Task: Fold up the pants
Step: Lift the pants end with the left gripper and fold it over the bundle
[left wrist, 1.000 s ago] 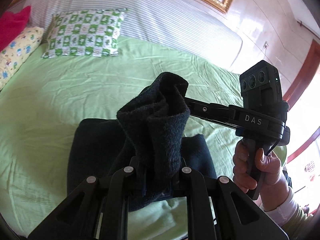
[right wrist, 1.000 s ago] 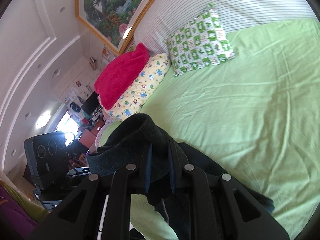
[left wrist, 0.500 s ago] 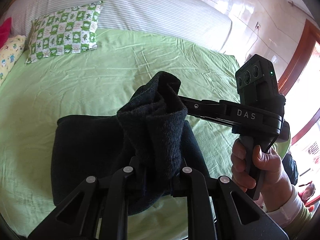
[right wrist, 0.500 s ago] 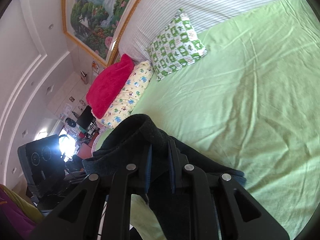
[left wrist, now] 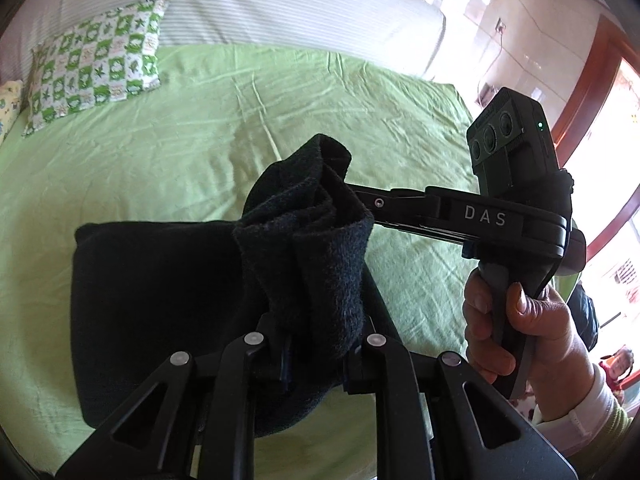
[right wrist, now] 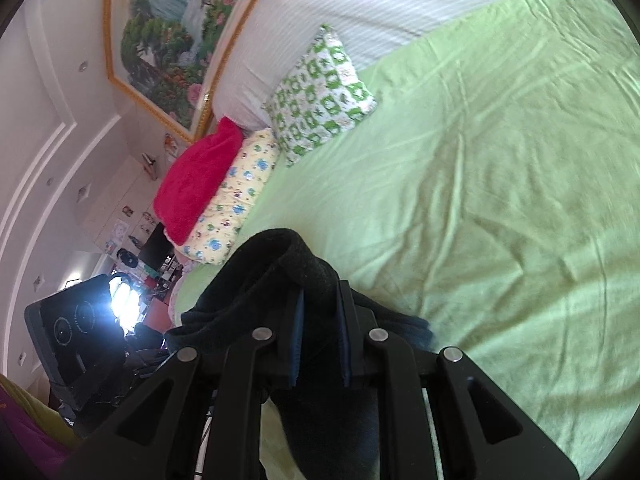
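Note:
The black fleece pants (left wrist: 160, 300) lie partly folded on the green bed sheet (left wrist: 200, 152), with one end bunched and lifted. My left gripper (left wrist: 316, 320) is shut on that bunched end. My right gripper (right wrist: 318, 300) is shut on the same cloth (right wrist: 280, 276) from the right side; in the left wrist view its fingers (left wrist: 380, 202) run into the bunch, held by a hand (left wrist: 516, 332). The fingertips of both grippers are hidden in the cloth.
A green-and-white patterned pillow (left wrist: 96, 64) lies at the head of the bed, with a yellow pillow (right wrist: 236, 204) and a red one (right wrist: 196, 180) beside it. A striped headboard cushion (left wrist: 260, 4) is behind. The bed's right edge (left wrist: 460, 100) meets a tiled floor.
Both grippers have carried the held end of the pants forward over the lower layer, and the folded part on the sheet looks wider and flatter than before.

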Demonstrator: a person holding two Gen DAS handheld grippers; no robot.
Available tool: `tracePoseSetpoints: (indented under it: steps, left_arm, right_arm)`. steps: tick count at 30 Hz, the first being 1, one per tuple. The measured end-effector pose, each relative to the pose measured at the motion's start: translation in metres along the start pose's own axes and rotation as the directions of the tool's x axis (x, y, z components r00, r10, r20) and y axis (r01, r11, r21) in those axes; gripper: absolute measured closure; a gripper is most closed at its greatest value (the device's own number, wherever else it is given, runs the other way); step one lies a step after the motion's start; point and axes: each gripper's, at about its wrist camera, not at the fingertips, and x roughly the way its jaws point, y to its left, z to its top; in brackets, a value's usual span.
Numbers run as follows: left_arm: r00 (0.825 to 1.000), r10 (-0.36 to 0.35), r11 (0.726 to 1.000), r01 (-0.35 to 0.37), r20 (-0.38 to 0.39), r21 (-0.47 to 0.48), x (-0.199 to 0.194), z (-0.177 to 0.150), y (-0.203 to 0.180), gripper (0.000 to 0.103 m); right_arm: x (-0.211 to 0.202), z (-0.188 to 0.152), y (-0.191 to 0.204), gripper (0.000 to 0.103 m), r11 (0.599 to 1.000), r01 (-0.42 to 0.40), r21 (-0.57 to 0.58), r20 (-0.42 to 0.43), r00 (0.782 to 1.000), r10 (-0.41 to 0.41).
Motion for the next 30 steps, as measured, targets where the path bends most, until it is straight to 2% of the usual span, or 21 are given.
tracePoseSetpoints:
  steps: [3, 9, 11, 16, 17, 19, 22, 25, 30]
  left_arm:
    - [1.000, -0.012, 1.000, 0.012, -0.011, -0.001, 0.005, -0.003, 0.000, 0.084]
    - [0.999, -0.037, 0.999, 0.037, -0.020, -0.005, 0.007, -0.006, 0.000, 0.077]
    - [0.998, -0.056, 0.998, 0.055, -0.017, -0.009, 0.006, -0.006, 0.000, 0.069]
    - [0.995, -0.092, 0.996, 0.092, -0.033, -0.002, 0.004, -0.008, -0.004, 0.057]
    - [0.994, -0.099, 0.995, 0.099, -0.037, -0.003, 0.004, -0.009, -0.004, 0.056]
    - [0.994, -0.105, 0.994, 0.105, -0.039, -0.005, 0.002, -0.010, -0.005, 0.056]
    - [0.991, -0.126, 0.992, 0.125, -0.040, -0.015, -0.002, -0.012, -0.003, 0.055]
    - [0.989, -0.145, 0.989, 0.144, -0.034, -0.020, -0.010, -0.015, -0.002, 0.053]
    - [0.988, -0.151, 0.988, 0.150, -0.016, -0.022, -0.024, -0.019, 0.002, 0.050]
  right_arm:
    - [-0.002, -0.006, -0.006, 0.083, 1.000, 0.021, 0.016, 0.002, 1.000, -0.021]
    - [-0.011, -0.012, -0.010, 0.083, 0.997, 0.071, 0.035, 0.007, 0.997, -0.071]
    - [-0.014, -0.013, -0.008, 0.083, 0.995, 0.098, 0.028, 0.006, 0.995, -0.098]
    - [-0.021, -0.014, -0.001, 0.083, 0.988, 0.154, 0.020, 0.007, 0.988, -0.154]
    - [-0.022, -0.014, -0.001, 0.081, 0.985, 0.169, 0.027, 0.005, 0.986, -0.169]
    - [-0.025, -0.016, -0.001, 0.067, 0.975, 0.214, 0.051, -0.004, 0.977, -0.214]
    - [-0.032, -0.020, 0.003, 0.058, 0.962, 0.267, 0.062, -0.001, 0.964, -0.267]
    - [-0.042, -0.024, 0.010, 0.045, 0.944, 0.322, 0.066, 0.017, 0.946, -0.324]
    - [-0.057, -0.028, 0.024, 0.039, 0.939, 0.334, 0.085, 0.054, 0.939, -0.339]
